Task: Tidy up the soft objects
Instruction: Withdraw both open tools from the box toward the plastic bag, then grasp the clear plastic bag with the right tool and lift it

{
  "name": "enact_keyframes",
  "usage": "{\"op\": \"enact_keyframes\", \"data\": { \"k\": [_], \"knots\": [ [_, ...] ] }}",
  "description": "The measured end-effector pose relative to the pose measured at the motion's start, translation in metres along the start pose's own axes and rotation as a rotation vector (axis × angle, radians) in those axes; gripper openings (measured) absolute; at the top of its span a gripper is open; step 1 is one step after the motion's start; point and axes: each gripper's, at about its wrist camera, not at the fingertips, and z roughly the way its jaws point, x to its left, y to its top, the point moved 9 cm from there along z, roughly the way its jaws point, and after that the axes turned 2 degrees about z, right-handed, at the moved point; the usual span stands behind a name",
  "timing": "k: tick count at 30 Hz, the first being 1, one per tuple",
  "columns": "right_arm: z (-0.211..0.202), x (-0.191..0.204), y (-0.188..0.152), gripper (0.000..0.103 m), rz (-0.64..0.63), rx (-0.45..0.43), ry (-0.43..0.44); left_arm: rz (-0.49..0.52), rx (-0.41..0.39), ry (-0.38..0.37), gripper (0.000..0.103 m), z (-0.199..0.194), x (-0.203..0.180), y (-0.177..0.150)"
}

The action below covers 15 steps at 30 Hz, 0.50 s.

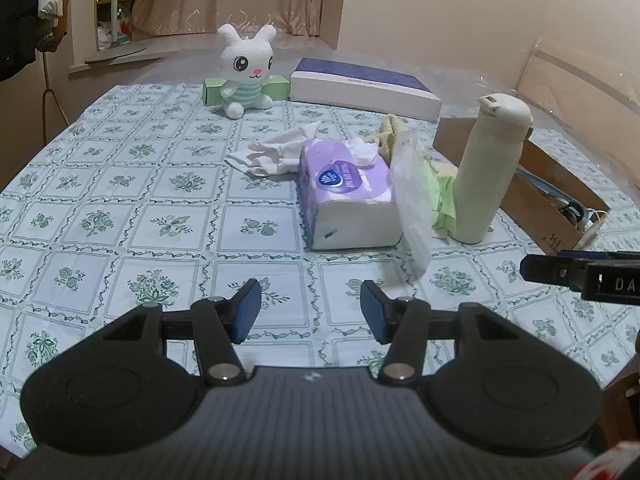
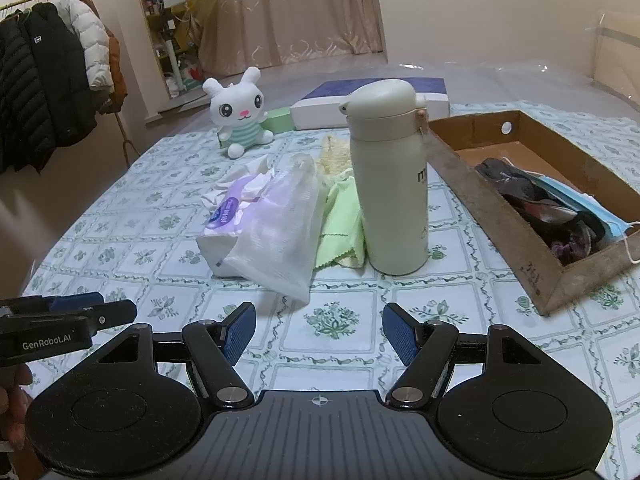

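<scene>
The left tool (image 2: 68, 320) carries the words "GenRobot.AI" on its side; on the right tool (image 1: 580, 276) only the letters "DA" show. The bottle (image 2: 390, 184) has dark letters, perhaps "mi", half hidden. The print on the purple tissue pack (image 1: 348, 192) is too small to read. Both tools hover low over the counter (image 1: 120, 208), side by side, jaws spread apart, holding nothing. The green cloth (image 2: 340, 224) lies between pack and bottle, the white cloth (image 1: 272, 152) behind the pack, the plush rabbit (image 1: 246, 72) at the far edge, the box (image 2: 532, 200) to the right.
</scene>
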Motion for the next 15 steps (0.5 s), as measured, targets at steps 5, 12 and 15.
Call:
{"op": "enact_keyframes", "data": {
  "k": [5,12,15],
  "knots": [
    [0.01,0.005,0.004,0.07,0.014,-0.007,0.011,0.001,0.003,0.001,0.051,0.005,0.007,0.003],
    [0.026,0.015,0.019,0.07,0.028,-0.036,0.034,0.007,-0.003,-0.004,0.051,0.015,0.017,0.015],
    [0.037,0.017,0.027,0.07,0.038,-0.05,0.029,0.018,-0.005,-0.007,0.051,0.02,0.019,0.021]
  ]
}}
